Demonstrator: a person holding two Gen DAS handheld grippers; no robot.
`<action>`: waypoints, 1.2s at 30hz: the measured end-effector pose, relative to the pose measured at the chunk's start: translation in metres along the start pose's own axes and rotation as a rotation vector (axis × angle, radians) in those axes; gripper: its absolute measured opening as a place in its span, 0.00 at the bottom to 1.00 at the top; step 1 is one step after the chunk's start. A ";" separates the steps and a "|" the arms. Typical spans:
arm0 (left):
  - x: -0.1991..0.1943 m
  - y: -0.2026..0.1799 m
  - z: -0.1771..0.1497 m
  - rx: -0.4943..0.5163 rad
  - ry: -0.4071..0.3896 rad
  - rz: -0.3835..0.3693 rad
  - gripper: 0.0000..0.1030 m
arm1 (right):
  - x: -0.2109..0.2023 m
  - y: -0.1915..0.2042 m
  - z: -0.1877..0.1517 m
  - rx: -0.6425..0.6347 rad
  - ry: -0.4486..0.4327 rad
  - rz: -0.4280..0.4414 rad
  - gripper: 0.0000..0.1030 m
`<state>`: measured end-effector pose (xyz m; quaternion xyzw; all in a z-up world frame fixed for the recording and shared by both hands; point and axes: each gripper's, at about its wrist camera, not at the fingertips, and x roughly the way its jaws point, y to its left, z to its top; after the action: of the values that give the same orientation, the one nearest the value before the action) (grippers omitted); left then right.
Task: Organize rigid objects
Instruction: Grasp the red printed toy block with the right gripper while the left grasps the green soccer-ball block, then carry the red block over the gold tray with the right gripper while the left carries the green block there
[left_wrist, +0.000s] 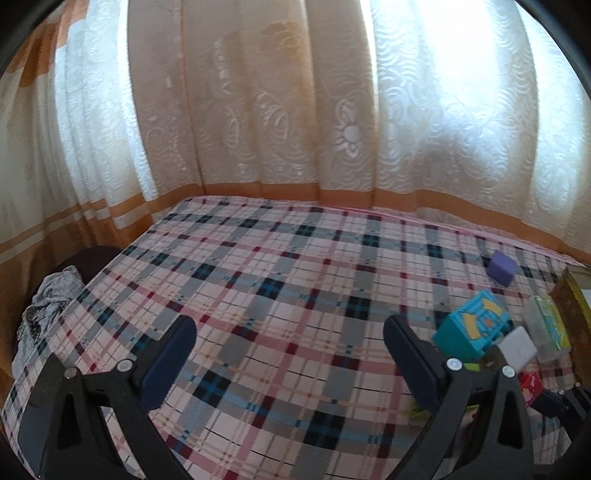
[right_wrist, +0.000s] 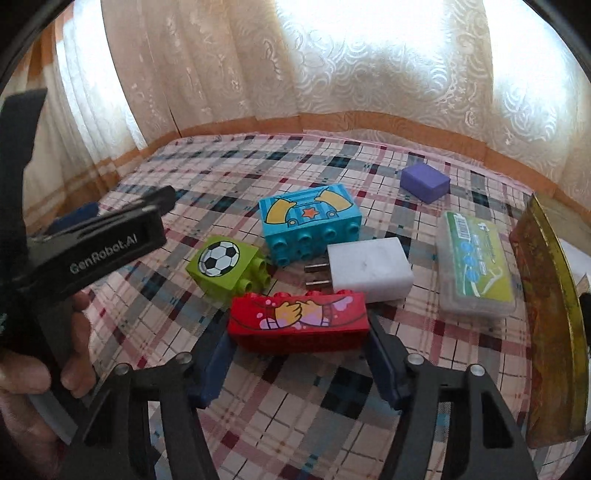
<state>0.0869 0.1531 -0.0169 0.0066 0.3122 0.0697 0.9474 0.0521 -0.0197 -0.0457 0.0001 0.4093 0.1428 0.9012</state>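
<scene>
Red plastic marks the long toy brick (right_wrist: 298, 320), which is laid on its side with its long axis running left to right across the right wrist view, its studs turned away toward the curtain and its printed face of clasped hands turned up toward the camera. It is bracketed at both ends by the right gripper (right_wrist: 298, 363), whose blue pads are seen right at the brick's two short ends; whether they press on it cannot be told.

Just behind the brick are found a white plug adapter (right_wrist: 371, 269) with its two prongs pointed left, a green brick (right_wrist: 227, 267) printed with a football, and a larger blue brick (right_wrist: 309, 225) lying with its studs toward the camera. A clear case (right_wrist: 476, 267) with a green label is placed to the right, beside the upright rim of a yellow tin (right_wrist: 550, 325). A purple block (right_wrist: 424, 182) is set well apart, farther back.

Everything is carried on a plaid cloth (left_wrist: 280, 280) in pink, grey and dark blue, bordered by pale lace curtains (left_wrist: 258, 110) with an orange band, lit from behind.

The left gripper (left_wrist: 290, 341) is held above bare cloth, angled downward, its jaws standing wide apart with nothing between them. It is gripped by a hand (right_wrist: 40, 373) at the left edge of the right wrist view.
</scene>
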 end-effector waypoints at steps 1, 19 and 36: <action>-0.002 -0.002 0.000 0.006 -0.004 -0.014 1.00 | -0.006 -0.002 -0.002 0.010 -0.023 0.008 0.65; 0.000 -0.075 -0.021 0.261 0.169 -0.281 0.75 | -0.080 -0.054 -0.034 0.048 -0.243 -0.175 0.65; -0.019 -0.041 -0.017 0.035 0.039 -0.182 0.41 | -0.089 -0.050 -0.035 0.053 -0.318 -0.145 0.65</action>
<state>0.0667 0.1097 -0.0212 -0.0065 0.3313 -0.0222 0.9433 -0.0160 -0.0949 -0.0090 0.0170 0.2640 0.0649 0.9622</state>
